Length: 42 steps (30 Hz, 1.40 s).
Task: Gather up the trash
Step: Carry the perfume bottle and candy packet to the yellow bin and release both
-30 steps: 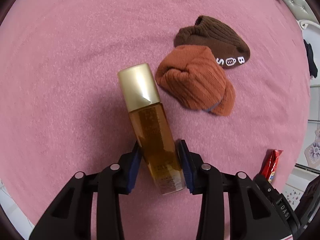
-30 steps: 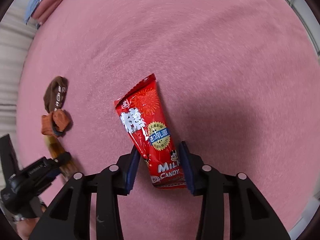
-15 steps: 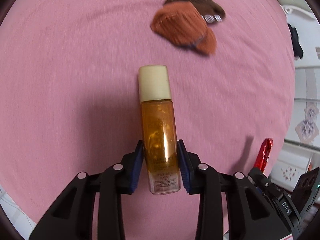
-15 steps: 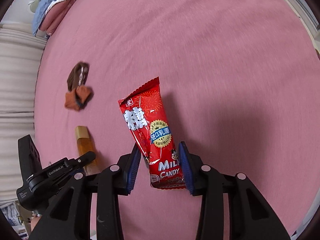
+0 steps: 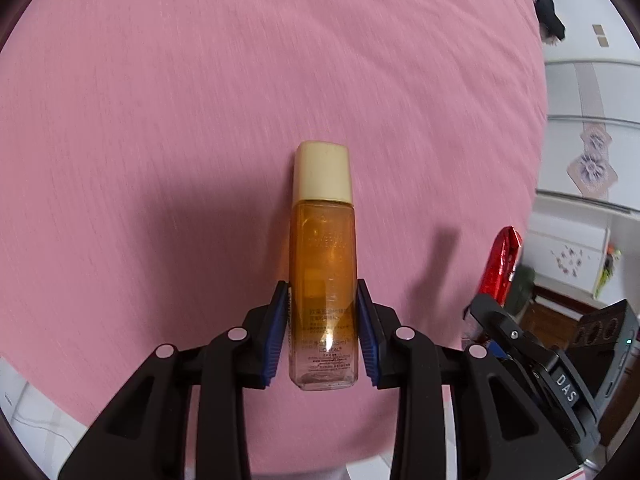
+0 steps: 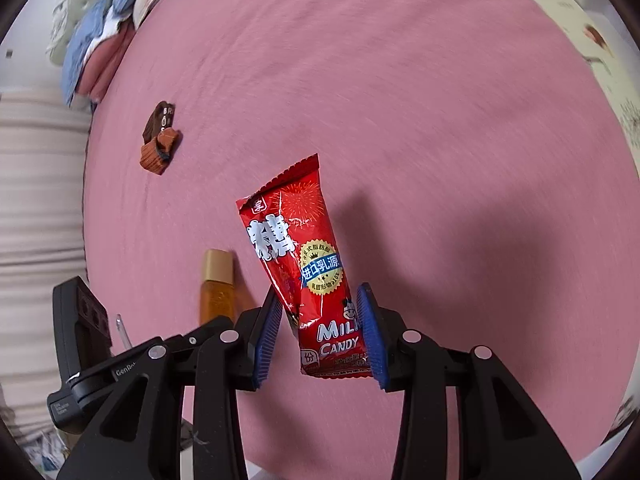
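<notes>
Blue-padded, the left hand-held gripper clamps the amber glass bottle with a cream cap near its base, long axis pointing straight ahead. The right hand-held gripper pinches the red foil milk-candy wrapper likewise. Both hang above the pink bed cover. The brown socks, close a second ago, now lie far off.

Left claw, right claw: black frames, blue ribbed pads, silver rivets.

left tongs clamped, right tongs clamped
</notes>
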Tool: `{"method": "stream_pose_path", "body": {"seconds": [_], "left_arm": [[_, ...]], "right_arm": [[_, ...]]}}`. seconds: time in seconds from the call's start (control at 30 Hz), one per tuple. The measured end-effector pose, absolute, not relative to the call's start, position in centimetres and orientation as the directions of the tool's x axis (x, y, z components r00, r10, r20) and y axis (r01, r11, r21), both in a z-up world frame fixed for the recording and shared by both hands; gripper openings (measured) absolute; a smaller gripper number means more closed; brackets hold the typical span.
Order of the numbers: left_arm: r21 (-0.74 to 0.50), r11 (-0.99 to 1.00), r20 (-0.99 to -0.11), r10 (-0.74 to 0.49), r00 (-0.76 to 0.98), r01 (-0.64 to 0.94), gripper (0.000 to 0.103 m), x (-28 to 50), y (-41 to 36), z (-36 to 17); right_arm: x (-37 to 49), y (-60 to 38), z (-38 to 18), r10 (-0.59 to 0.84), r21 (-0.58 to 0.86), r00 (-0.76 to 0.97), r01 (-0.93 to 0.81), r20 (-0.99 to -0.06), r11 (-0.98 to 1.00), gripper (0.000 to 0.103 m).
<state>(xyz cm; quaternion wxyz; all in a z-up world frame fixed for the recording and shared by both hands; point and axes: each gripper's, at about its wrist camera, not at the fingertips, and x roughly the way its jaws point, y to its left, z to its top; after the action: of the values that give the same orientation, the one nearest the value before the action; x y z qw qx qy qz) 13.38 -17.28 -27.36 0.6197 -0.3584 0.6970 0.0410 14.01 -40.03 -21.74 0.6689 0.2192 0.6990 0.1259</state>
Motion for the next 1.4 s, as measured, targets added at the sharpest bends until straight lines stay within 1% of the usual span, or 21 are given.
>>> {"method": "stream_pose_path", "body": {"seconds": [0.17, 0.5, 0.63, 0.8, 0.97, 1.13, 1.4], "left_arm": [[-0.436, 0.717, -0.849, -0.528, -0.015, -0.544, 0.033, 10.8, -20.2, -28.0], [-0.469, 0.742, -0.821, -0.566, -0.073, -0.479, 0.033, 9.7, -27.1, -27.9], [-0.489, 0.756, -0.817, -0.571, -0.074, -0.435, 0.033, 10.8, -31.4, -26.9], [-0.524, 0.738, -0.794, -0.603, -0.068, -0.424, 0.033, 12.9, -37.6, -26.2], [-0.542, 0.744, -0.789, -0.611, -0.068, -0.392, 0.033, 15.2, -43.8, -25.1], [-0.551, 0.769, -0.794, -0.603, -0.079, -0.324, 0.033, 17.7, -49.9, -24.0], [-0.547, 0.809, -0.804, -0.579, -0.134, -0.214, 0.033, 19.4, -55.7, -23.9]], "right_arm": [[9.9, -43.2, -20.6, 0.479, 0.477, 0.043, 0.21, -0.877, 0.854, 0.038], [5.4, -50.3, -18.5, 0.46, 0.49, 0.168, 0.326, -0.872, 0.808, 0.038], [4.8, -53.5, -18.1, 0.465, 0.51, 0.211, 0.363, -0.86, 0.78, 0.038], [4.4, -59.2, -17.6, 0.465, 0.526, 0.246, 0.387, -0.85, 0.757, 0.038], [4.9, -64.8, -17.4, 0.457, 0.529, 0.267, 0.403, -0.849, 0.747, 0.038], [5.5, -70.8, -17.3, 0.444, 0.537, 0.303, 0.438, -0.843, 0.721, 0.039], [6.2, -77.6, -18.3, 0.411, 0.523, 0.325, 0.481, -0.852, 0.704, 0.039]]}}
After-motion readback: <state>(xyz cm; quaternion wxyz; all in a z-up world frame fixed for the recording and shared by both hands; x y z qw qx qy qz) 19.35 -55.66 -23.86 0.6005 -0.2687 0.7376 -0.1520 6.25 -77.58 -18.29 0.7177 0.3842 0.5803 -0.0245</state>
